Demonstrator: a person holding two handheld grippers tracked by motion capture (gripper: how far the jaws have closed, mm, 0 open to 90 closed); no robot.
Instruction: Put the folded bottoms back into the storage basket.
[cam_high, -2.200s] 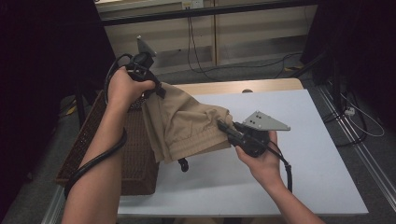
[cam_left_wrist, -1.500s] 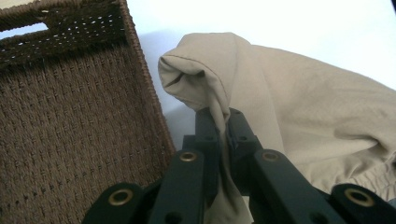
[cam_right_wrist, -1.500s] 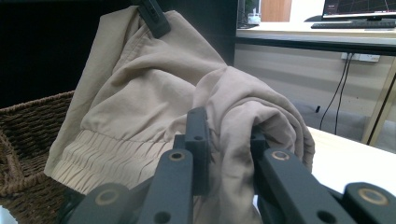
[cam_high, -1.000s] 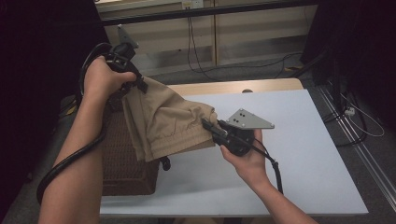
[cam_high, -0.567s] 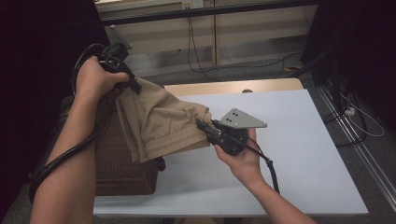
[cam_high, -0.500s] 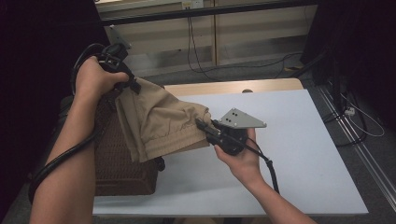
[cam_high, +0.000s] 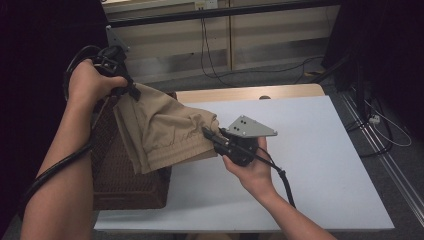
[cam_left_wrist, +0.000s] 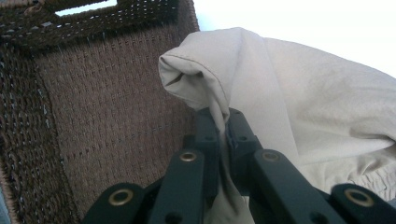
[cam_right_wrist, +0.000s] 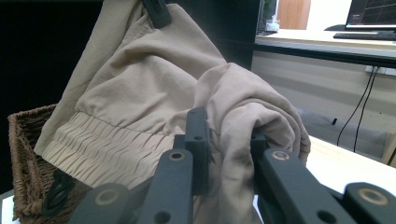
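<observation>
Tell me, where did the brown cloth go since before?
Both grippers carried the tan garment leftward, over the wicker basket. The left gripper rose up and left; the right gripper followed left. Both stay clamped on the cloth, and the basket and white table stayed put.

The left hand (cam_high: 90, 82) is raised high at the far left, forearm stretched up from below, holding the left gripper (cam_high: 131, 93) with its jaws clamped on cloth (cam_left_wrist: 289, 93). The right hand (cam_high: 250, 167) sits lower, near the middle, its right gripper (cam_high: 210, 134) pointing left, jaws closed on the same cloth.
</observation>
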